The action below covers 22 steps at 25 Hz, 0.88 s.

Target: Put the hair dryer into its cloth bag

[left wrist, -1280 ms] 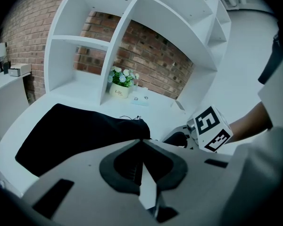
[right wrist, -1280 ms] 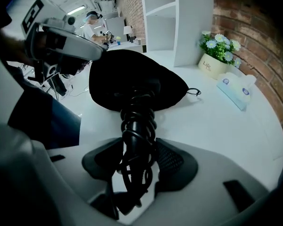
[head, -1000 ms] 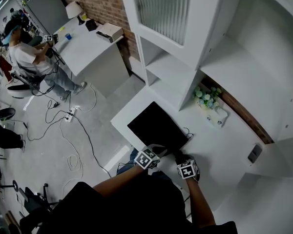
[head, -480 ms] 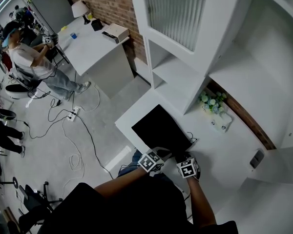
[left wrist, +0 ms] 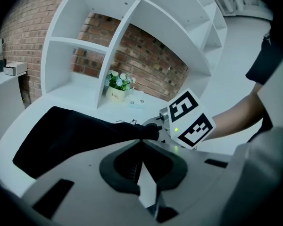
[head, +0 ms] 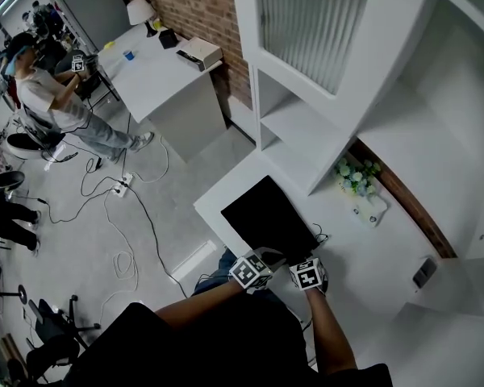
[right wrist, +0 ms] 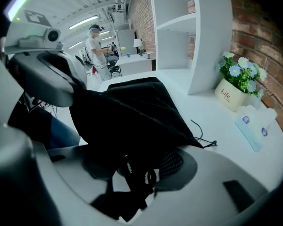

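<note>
Left gripper (left wrist: 144, 136) is clenched on the bag's (head: 266, 214) mouth. Right gripper (right wrist: 137, 169) seems to grasp the dark dryer (right wrist: 131, 185) there. Insertion looks in hand; next, push the dryer deeper with the mouth held up.

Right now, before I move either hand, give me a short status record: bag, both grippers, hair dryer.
bag: black cloth bag, lying on white counter
left gripper: shut, pinching the bag's near edge
right gripper: at the bag's near edge, cloth draped over it, jaws apart with something dark between; grip unclear
hair dryer: not clearly identifiable in any view
nearby: flower pot by the shelf, apart from the bag
</note>
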Motion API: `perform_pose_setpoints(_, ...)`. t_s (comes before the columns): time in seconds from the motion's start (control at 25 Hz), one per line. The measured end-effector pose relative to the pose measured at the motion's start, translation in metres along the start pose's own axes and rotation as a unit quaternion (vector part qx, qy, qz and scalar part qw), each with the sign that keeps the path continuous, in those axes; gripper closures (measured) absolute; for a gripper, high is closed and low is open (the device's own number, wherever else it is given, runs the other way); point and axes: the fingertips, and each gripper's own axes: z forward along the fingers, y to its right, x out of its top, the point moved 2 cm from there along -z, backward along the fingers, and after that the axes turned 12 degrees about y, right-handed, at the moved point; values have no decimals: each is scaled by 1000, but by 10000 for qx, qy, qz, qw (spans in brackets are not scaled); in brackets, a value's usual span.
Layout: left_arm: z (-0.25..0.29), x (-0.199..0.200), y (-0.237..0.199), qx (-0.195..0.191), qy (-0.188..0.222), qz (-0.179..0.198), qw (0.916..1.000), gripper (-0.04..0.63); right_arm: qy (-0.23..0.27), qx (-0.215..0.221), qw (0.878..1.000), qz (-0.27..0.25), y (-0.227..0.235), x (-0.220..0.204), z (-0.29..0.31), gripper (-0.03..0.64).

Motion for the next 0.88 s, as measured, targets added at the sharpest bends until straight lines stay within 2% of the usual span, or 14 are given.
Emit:
perform_pose_setpoints(0.52, -2, -3, -6, -3, -74, 11, 10000, 571, -167, 66, 9998, 43, -4, -9, 13, 388)
perform_pose_setpoints(0.72, 0, -11, -15, 106, -135, -35, 9998, 571, 238, 15, 9996, 120, -2, 4, -4, 388)
perform_pose_setpoints(0.88, 1, -7, -16, 187, -85, -87, 9997, 571, 294, -7, 9993, 241, -2, 0, -25, 383)
